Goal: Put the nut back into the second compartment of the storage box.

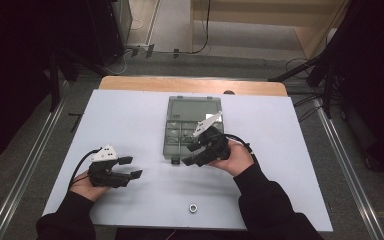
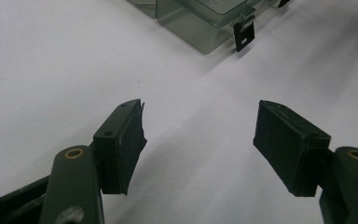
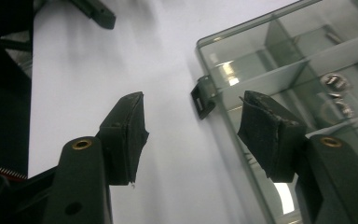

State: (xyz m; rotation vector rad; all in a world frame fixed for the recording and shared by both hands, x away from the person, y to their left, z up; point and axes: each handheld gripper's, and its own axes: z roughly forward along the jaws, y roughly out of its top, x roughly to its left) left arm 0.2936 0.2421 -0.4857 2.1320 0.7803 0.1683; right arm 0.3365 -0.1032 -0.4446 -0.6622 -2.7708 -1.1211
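Near the counter's (image 1: 130, 107) middle, a clear compartment box (image 1: 192, 107) is lying open. Right tongs (image 1: 189, 154) are hovering wide at its near-left corner beside the black latch (image 3: 202, 99), gripping nothing. Left tongs (image 1: 131, 167) are resting wide and empty toward the near-left edge. Small metal parts (image 3: 335, 83), possibly screws, are sitting in one compartment.

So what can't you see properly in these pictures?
- Bits inside the clear box, right gripper view: too blurry to name.
- Box's near right corner, high view: hidden by the right gripper.
- Small ring on the table, high view: too small to identify.
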